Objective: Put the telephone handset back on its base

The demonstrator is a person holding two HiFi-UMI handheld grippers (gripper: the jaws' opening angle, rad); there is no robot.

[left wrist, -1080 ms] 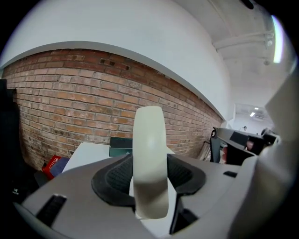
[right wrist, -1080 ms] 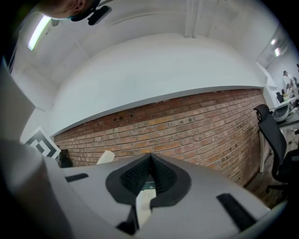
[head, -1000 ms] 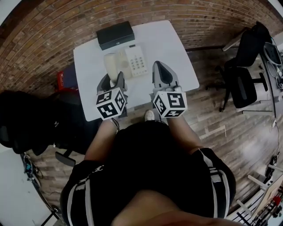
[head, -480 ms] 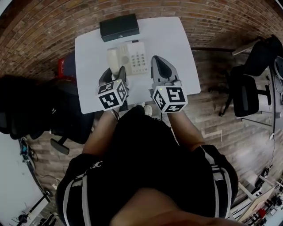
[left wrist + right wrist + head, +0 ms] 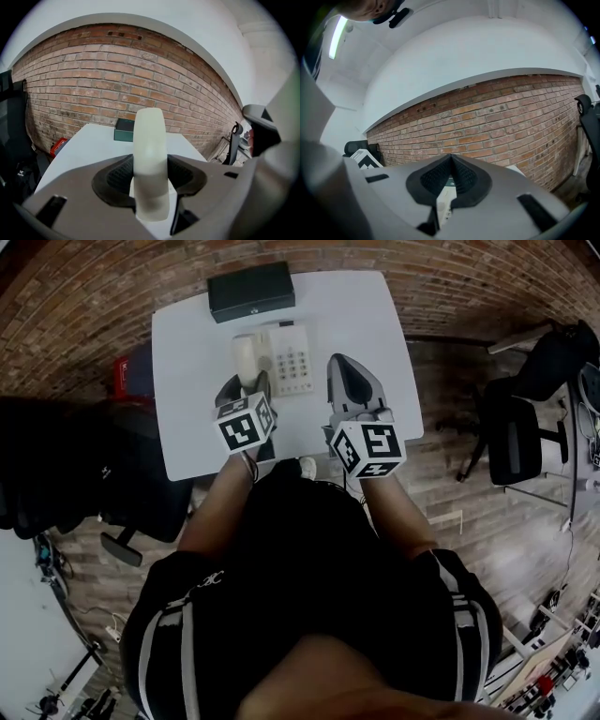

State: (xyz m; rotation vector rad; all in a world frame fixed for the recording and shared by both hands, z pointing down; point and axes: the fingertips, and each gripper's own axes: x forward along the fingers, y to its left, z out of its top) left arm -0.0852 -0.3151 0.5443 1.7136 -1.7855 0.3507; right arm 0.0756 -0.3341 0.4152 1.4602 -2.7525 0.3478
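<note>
Nearest to the camera, in the head view, the person's dark shirt fills the lower half, and both forearms reach forward over the near edge of the white table [image 5: 361, 320]. The left gripper [image 5: 247, 390] points down toward the table, and its fingers [image 5: 115, 176] pinch the cream handset [image 5: 150, 154] by its middle, so the handset stands up between them and hides part of the table behind it. From above, the handset lies over the left side of the base [image 5: 292, 362], just beside the keys; I cannot tell if it already rests there. The right gripper [image 5: 342, 371] is just beside the base on its right, and its fingers [image 5: 433, 177] are pressed together at the tips with nothing between; under them a part of the keypad [image 5: 444, 202] shows. Behind the base, at the far edge of the table, lies a black box [image 5: 250, 292]. A red object [image 5: 122, 371] is on the floor to the left, an office chair [image 5: 516, 432] is well apart on the right, and a brick wall [image 5: 117, 79] closes the room
</note>
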